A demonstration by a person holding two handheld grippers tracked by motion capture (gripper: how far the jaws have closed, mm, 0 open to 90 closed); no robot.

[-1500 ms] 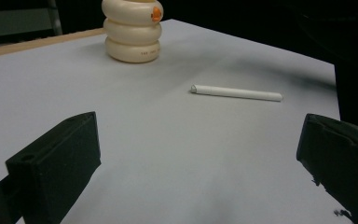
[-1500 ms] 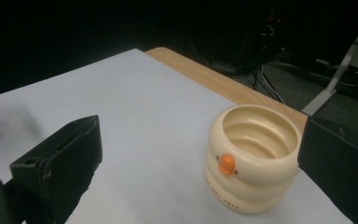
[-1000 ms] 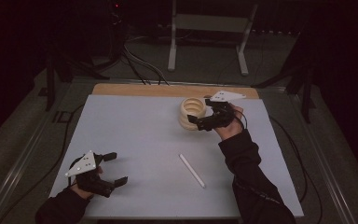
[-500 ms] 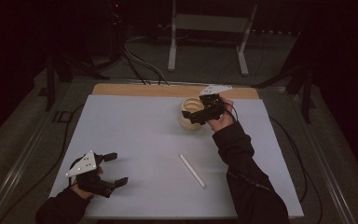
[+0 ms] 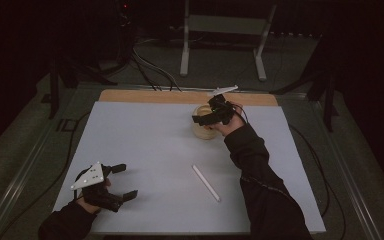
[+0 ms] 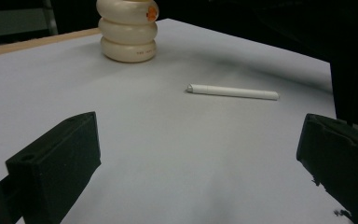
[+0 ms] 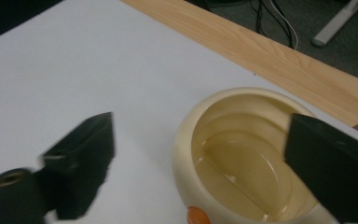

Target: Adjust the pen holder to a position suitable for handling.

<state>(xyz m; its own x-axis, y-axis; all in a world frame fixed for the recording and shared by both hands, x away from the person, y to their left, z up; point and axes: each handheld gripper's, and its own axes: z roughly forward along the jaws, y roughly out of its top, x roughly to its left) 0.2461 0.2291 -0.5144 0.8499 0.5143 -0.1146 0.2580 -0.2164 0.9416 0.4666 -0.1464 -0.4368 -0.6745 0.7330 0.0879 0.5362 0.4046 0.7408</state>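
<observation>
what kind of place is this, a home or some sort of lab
Most likely a lab or recording room, not a home: a white work surface on a wooden table, black cables trailing over the dark floor, and a grey metal stand behind the table.

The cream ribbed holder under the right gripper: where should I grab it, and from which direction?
Grip the cream holder by its rim wall, coming from above: one jaw inside the open mouth, one outside. The right gripper, jaws just closing slightly, already hovers over it. The bulging rings make a side grip likely to slip.
</observation>
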